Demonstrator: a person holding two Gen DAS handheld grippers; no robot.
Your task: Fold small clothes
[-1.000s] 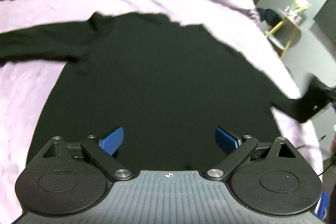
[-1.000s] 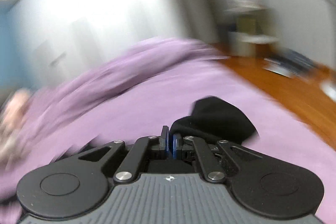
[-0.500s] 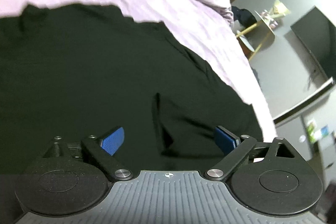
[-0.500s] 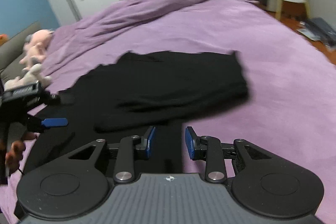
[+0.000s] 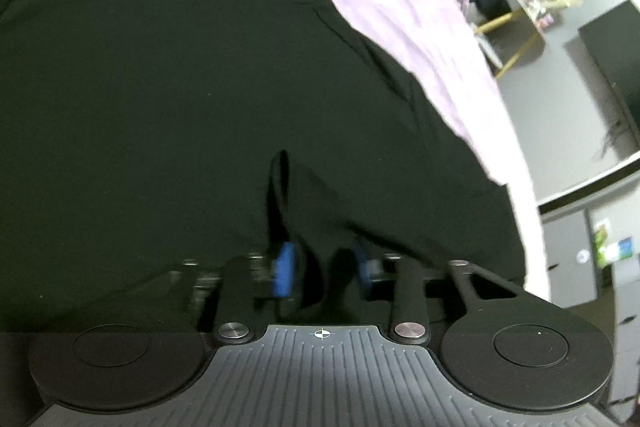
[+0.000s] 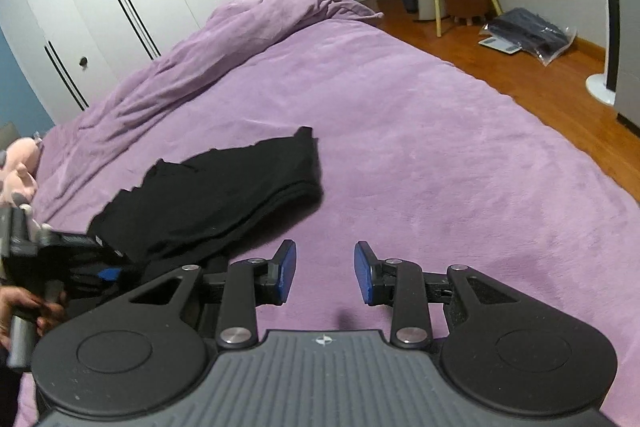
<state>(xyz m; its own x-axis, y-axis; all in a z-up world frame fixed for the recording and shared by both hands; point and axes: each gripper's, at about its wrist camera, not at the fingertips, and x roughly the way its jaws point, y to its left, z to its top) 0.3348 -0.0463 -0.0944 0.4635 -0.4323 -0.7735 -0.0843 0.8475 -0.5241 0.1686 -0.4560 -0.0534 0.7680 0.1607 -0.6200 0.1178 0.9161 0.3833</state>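
Low in the left wrist frame, my left gripper (image 5: pixel 324 267), blurred and just closing, pinches a fold of black top (image 5: pixel 168 99), while my right gripper (image 6: pixel 325 273) gapes empty.

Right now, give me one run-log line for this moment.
left gripper: closing on black long-sleeved top | right gripper: open, empty | purple fleece blanket

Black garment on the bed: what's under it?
The black garment lies directly on the purple bedspread, which shows all round it. Anything beneath the cloth is covered. At its near edge the left claw pinches a raised fold.
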